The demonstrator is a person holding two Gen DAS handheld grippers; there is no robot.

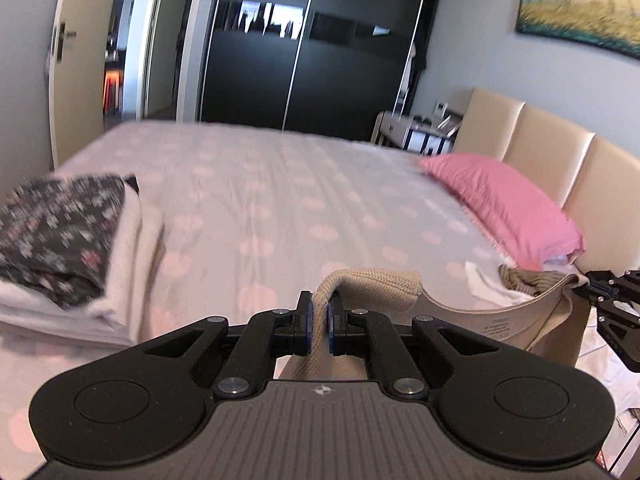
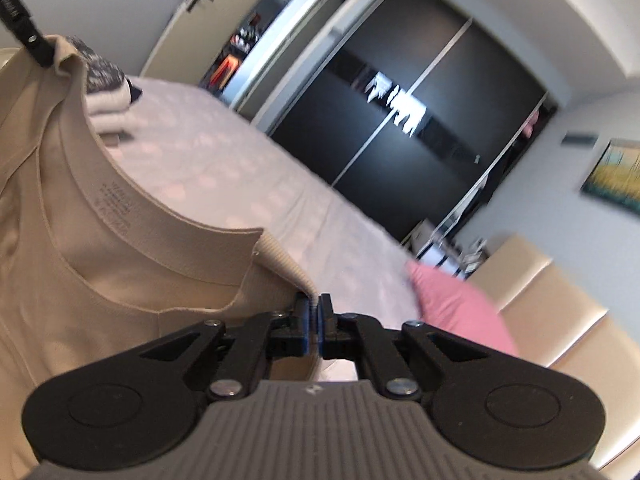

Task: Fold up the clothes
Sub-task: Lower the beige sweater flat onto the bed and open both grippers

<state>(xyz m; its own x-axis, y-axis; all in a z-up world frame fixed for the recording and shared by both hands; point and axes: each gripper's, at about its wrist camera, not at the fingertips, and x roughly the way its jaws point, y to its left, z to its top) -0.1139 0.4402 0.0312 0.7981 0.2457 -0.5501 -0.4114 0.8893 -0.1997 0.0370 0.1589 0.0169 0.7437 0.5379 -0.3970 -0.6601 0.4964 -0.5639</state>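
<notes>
A beige ribbed top (image 1: 384, 284) hangs stretched between both grippers above the bed. My left gripper (image 1: 319, 312) is shut on one shoulder of it, ribbed fabric pinched between the blue pads. In the right wrist view the same beige top (image 2: 80, 240) spreads out to the left, its neckline and printed label facing me. My right gripper (image 2: 314, 316) is shut on the other shoulder edge. The right gripper (image 1: 600, 292) also shows at the right edge of the left wrist view, and the left gripper (image 2: 24, 28) at the top left of the right wrist view.
The bed (image 1: 280, 200) has a pale sheet with pink dots. A stack of folded clothes (image 1: 68, 248), a dark patterned piece on top, lies at its left. A pink pillow (image 1: 504, 204) leans on the cream headboard (image 1: 560, 148). More crumpled clothes (image 1: 520, 280) lie near the pillow. Black wardrobe doors (image 1: 304, 60) stand beyond.
</notes>
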